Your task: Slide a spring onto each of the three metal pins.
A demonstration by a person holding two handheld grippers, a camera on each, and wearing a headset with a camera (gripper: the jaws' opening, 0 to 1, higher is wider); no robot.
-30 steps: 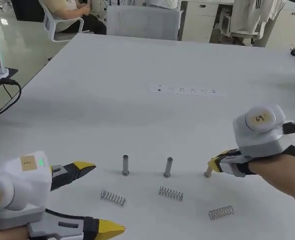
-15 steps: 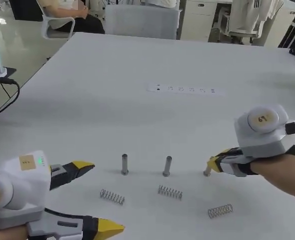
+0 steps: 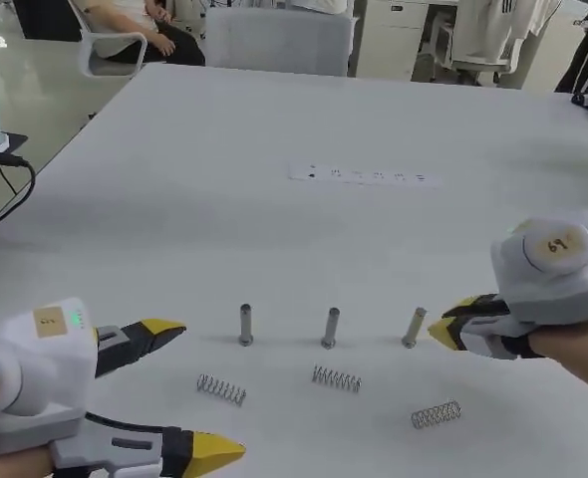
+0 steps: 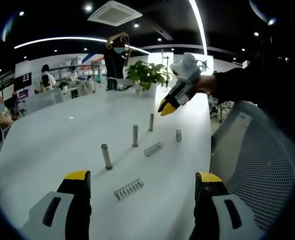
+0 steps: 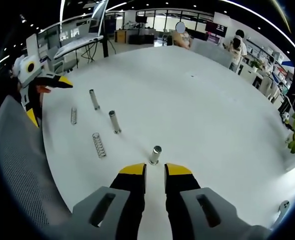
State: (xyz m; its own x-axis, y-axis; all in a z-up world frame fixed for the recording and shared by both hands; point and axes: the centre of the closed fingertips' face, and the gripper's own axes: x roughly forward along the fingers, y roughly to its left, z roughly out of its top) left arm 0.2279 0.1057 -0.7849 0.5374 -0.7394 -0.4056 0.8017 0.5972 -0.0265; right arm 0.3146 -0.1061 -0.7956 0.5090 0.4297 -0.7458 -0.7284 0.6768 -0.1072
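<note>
Three metal pins stand upright in a row on the white table: left pin (image 3: 245, 325), middle pin (image 3: 331, 328), right pin (image 3: 414, 327). In front of them lie three springs (image 3: 221, 389), (image 3: 336, 378), (image 3: 436, 414). My left gripper (image 3: 196, 390) is wide open at the near left, with the left spring (image 4: 128, 188) ahead of its jaws. My right gripper (image 3: 443, 330) sits just right of the right pin (image 5: 155, 155). Its jaws stand a narrow gap apart with nothing between them, and the pin is a little beyond the tips.
A row of small sockets (image 3: 364, 176) is set into the table's (image 3: 274, 229) middle. Chairs and a seated person (image 3: 125, 20) are beyond the far edge. A cable (image 3: 20, 189) hangs off the left side. A grey mesh chair back (image 4: 257, 150) is close behind me.
My right gripper has drawn back to the right from the right pin, which now stands free and in full sight. The left gripper has held still.
</note>
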